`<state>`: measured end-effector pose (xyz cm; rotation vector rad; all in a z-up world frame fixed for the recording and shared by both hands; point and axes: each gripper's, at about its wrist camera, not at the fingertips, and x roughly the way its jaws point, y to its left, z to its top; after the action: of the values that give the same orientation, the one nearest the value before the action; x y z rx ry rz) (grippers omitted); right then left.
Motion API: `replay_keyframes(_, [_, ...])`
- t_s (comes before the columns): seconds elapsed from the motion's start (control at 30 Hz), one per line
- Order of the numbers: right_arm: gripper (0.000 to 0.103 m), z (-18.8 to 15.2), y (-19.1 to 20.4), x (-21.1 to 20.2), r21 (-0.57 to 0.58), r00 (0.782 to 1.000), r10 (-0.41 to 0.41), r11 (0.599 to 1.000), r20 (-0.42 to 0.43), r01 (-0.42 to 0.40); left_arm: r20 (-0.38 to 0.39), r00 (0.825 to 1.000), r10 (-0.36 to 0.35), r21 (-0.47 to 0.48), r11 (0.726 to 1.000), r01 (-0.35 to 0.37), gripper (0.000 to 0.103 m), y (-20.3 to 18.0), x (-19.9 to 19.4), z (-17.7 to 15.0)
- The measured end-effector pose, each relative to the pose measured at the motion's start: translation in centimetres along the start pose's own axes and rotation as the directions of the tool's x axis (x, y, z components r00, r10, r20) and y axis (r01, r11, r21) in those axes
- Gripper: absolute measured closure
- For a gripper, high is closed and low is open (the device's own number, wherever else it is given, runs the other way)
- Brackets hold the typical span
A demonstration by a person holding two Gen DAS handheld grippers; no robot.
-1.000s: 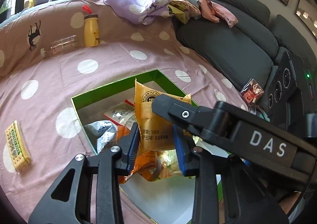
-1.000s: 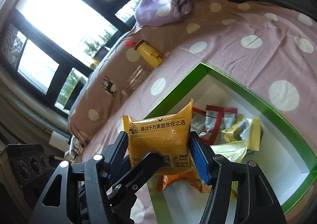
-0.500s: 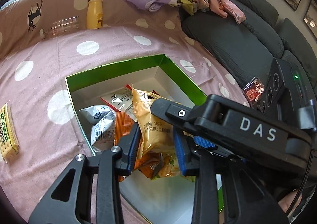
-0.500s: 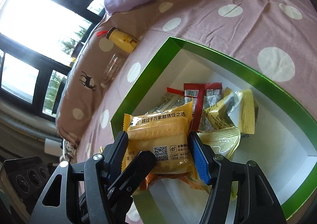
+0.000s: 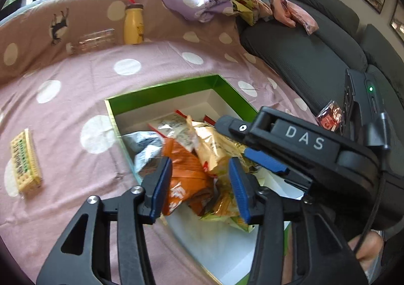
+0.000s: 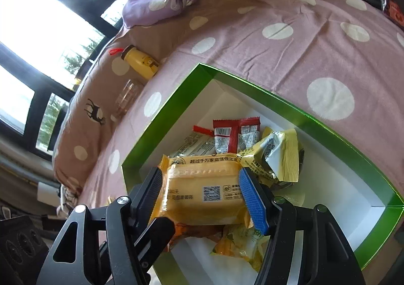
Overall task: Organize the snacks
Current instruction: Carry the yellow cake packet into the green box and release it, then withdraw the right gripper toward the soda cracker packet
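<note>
Right wrist: green box holds snack packets; right tool clamps yellow packet; left tool's jaws opening.

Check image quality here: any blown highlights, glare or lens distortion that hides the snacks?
Right wrist view: windows blown out white, green box edges bowed by fisheye, yellow packet print sharp. Left wrist view: even light, foil packets slightly glary, corners vignetted black.

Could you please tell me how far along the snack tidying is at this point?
Well under way. Done: several packets, including a red packet, already lie in the green box. In hand: the right gripper holds a yellow packet over the box, while the left gripper is opening above the pile. Left: a biscuit pack lies on the spotted cloth.
</note>
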<state>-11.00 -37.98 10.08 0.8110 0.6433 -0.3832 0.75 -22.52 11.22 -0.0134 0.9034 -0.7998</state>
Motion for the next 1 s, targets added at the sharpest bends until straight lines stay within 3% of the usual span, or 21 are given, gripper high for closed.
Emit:
replay_keyframes(0.07, [0.038,-0.1,0.6,-0.6,-0.023,1.000,0.012,1.000,0.026,-0.012,0.019,1.000,-0.001,-0.036,0.999,0.001,0.049,1.0,-1.6,-0.2])
replay_keyframes(0.13, [0.037,-0.2,1.3,-1.1,-0.049,0.998,0.013,0.999,0.055,-0.010,0.044,0.999,0.014,-0.074,0.997,-0.011,0.041,2.0,-3.5,-0.4])
replay_keyframes(0.2, [0.032,-0.4,1.9,-1.3,-0.068,0.997,0.011,0.998,0.076,-0.006,0.078,0.996,0.042,-0.102,0.994,-0.034,0.025,2.7,-5.5,-1.2])
replay_keyframes(0.27, [0.030,-0.6,2.5,-1.3,-0.088,0.996,0.014,0.996,0.085,-0.006,0.100,0.994,0.050,-0.112,0.993,-0.039,0.020,3.2,-7.4,-2.3])
replay_keyframes(0.37, [0.029,-1.3,3.5,-0.9,-0.119,0.997,0.018,0.993,0.072,-0.009,0.113,0.987,0.118,-0.133,0.986,-0.102,0.019,4.2,-9.6,-3.8])
replay_keyframes(0.53, [0.025,-3.0,5.6,-0.7,-0.200,0.997,0.011,0.980,0.081,0.006,0.126,0.961,0.246,-0.222,0.951,-0.215,0.017,7.4,-12.5,-5.8])
replay_keyframes(0.67, [0.020,-4.5,7.5,-0.9,-0.268,0.995,0.027,0.964,0.093,-0.001,0.145,0.941,0.305,-0.309,0.918,-0.249,0.014,10.2,-14.8,-6.3])
replay_keyframes(0.9, [0.019,-7.9,11.8,-0.8,-0.463,0.991,-0.009,0.884,0.132,0.070,0.183,0.911,0.370,-0.407,0.872,-0.272,0.009,13.6,-18.5,-7.2])
replay_keyframes(1.0, [0.019,-9.3,13.3,-0.3,-0.511,0.993,-0.011,0.857,0.117,0.070,0.184,0.908,0.376,-0.426,0.863,-0.271,0.009,14.7,-19.5,-7.6])
